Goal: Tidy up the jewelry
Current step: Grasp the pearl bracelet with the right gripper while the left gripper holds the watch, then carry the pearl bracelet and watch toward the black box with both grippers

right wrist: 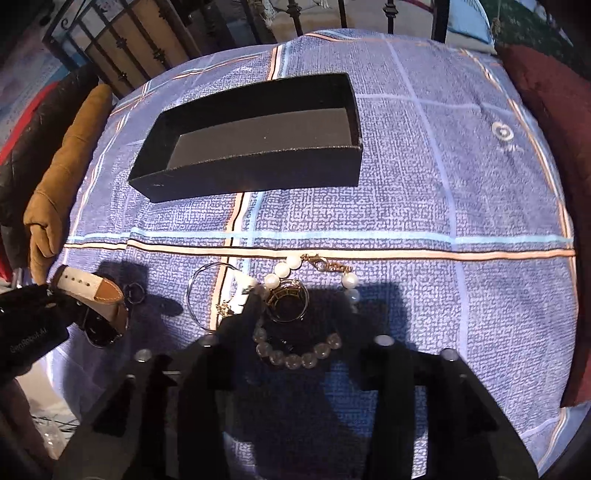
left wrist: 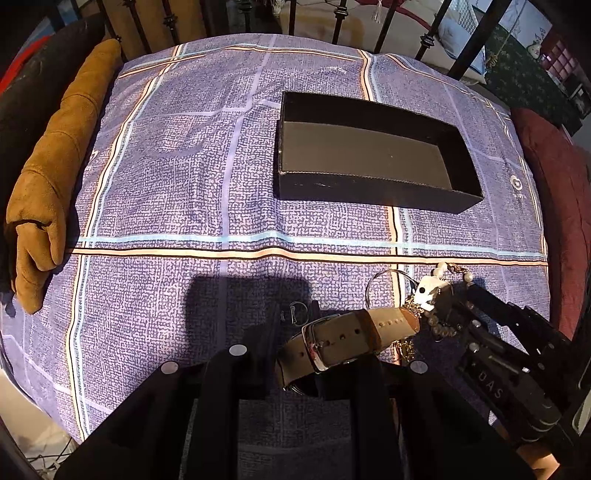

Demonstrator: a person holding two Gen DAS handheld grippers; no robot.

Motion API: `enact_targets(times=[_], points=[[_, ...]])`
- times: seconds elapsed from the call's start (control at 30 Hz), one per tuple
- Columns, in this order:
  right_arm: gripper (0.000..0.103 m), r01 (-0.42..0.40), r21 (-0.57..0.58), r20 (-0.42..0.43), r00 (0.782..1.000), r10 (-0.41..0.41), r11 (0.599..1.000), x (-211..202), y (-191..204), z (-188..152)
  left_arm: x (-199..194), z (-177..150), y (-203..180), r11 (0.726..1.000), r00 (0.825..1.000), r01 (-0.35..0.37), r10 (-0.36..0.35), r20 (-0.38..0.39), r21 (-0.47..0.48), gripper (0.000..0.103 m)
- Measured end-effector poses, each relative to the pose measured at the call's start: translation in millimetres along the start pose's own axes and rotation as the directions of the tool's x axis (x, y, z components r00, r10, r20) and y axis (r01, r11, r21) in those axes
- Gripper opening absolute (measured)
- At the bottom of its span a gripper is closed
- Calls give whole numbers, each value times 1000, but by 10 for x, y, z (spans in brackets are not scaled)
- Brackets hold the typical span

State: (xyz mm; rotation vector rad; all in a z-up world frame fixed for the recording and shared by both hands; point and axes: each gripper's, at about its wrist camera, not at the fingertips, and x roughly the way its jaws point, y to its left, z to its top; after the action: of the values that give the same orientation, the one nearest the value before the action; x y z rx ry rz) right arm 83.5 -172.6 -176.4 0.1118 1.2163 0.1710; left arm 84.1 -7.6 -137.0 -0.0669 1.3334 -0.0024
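Note:
An empty black box [left wrist: 373, 155] lies on the purple checked cloth; it also shows in the right wrist view [right wrist: 258, 136]. My left gripper [left wrist: 314, 354] is shut on a wristwatch with a pale leather strap [left wrist: 347, 339], also seen at the left of the right wrist view [right wrist: 96, 295]. My right gripper [right wrist: 310, 328] is open over a pile of jewelry: a pearl bracelet [right wrist: 295, 269], a ring [right wrist: 286, 301], a clear bead bracelet [right wrist: 295, 354] and a thin hoop [right wrist: 207, 291]. The right gripper shows at the right of the left wrist view [left wrist: 443, 299].
A brown suede sleeve [left wrist: 48, 177] lies along the cloth's left edge. A dark red cushion [right wrist: 546, 122] sits at the right. A black iron railing [left wrist: 332, 18] runs behind the cloth. A small ring [left wrist: 295, 310] lies by the watch.

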Motion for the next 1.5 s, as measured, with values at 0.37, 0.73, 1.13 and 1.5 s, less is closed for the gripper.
enact_targets(times=[0.37,0.73,1.13,1.5], points=[[34,-34,-42,6,999,35,999,132,230,49,308,-12,79,1000,999,-11,11,-36,-11,16],[10,-93,9,103,990,91,996,-388,177,82,91,85,78,999,999,34,-34,-3,-10,16],[10,-110,38,196,976,100,993,-860,184,264,-327,367,-133,998,995,55,-58,79,42,16],[10,-97,23,276,957,87,995,-1084,208,648,-548,609,-221,997,989,39,-49,141,73,16]])
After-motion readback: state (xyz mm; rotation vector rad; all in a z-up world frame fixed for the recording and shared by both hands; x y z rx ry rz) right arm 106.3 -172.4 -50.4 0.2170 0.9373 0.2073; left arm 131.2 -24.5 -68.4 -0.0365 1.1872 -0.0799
